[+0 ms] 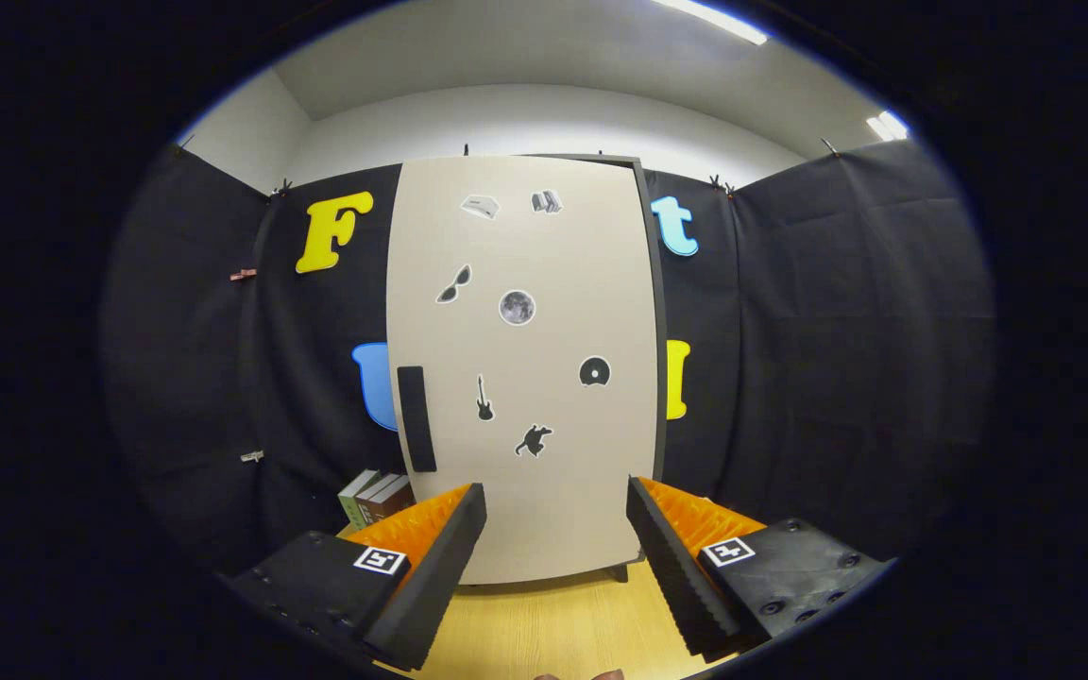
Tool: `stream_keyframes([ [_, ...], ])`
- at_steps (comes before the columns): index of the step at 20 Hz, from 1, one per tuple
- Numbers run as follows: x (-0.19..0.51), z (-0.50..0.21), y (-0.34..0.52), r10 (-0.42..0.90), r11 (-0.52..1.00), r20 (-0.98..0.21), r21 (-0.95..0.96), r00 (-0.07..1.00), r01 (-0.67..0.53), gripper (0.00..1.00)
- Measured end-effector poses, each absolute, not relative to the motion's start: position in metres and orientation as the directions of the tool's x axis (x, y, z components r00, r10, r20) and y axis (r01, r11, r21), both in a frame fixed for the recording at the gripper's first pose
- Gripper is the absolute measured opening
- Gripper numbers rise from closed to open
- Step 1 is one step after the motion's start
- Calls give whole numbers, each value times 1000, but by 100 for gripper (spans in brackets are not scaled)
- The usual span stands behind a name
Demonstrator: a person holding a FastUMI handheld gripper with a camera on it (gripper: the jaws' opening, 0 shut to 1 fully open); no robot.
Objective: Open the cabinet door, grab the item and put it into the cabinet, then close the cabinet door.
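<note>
**Now facing a shut cabinet door, claw spread and carrying nothing**

Right now the cabinet (520, 368) is standing tall straight ahead of the gripper (555, 515), on the wooden table (544, 623), and its pale door is sitting flush against the frame, closed. That fits two stages equally: a door waiting to be pulled open, or one pushed shut again with the item inside. One moment is not settling which.

Going down in size, the door is looking like a flat, stiff board, light enough to swing on its hinges, apparently along the side away from the handle, though they are hidden. It is wearing small stickers that offer no grip. The place to take hold is the dark upright handle (416, 418) near the door's edge, just above and ahead of the left finger. It is looking narrow and rigid, so the fingers would be closing across it rather than hooking it.

Smaller still, some books (376, 498) are leaning beside the cabinet's foot, just beyond the left finger. They may be the item, stiff, squarish and fairly light, best pinched across the spines, but I cannot say for sure.

The gripper itself is holding its fingers wide apart, nothing between them.
</note>
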State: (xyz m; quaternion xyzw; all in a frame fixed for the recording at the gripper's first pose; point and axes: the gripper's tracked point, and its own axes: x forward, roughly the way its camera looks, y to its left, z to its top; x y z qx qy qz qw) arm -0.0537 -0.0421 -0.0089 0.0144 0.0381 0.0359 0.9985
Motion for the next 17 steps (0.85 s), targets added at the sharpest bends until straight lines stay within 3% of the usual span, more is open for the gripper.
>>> stream_keyframes([
  [17, -42, -12, -49, 102, 995, -34, 6, 994, -102, 97],
])
